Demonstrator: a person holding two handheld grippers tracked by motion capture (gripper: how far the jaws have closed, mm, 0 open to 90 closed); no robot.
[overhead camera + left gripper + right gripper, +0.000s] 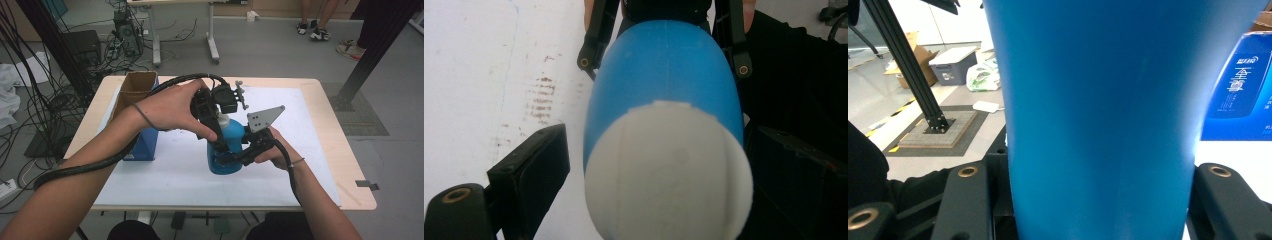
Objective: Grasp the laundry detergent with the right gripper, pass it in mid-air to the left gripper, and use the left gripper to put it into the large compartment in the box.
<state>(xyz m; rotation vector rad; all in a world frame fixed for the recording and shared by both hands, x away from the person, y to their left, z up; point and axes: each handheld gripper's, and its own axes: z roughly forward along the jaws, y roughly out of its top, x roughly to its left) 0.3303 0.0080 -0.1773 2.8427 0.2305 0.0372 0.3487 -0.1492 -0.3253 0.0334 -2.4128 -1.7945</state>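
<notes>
Blue bottle (227,150) stands on the counter (175,175) beside the blue box (145,142), right fingers (965,200) clamped on its body, left fingers (531,170) apart around its white cap (669,172).

Grey floor (280,45) littered with cables (30,100); white desk legs (212,40) and a black post (372,50) are seen behind.

— What sort of room am I working in?
— A lab: cables (30,100) tangle across the grey floor, a computer tower (126,31) sits beyond my desk (327,130), black aluminium framing (908,70) stands nearby.
</notes>
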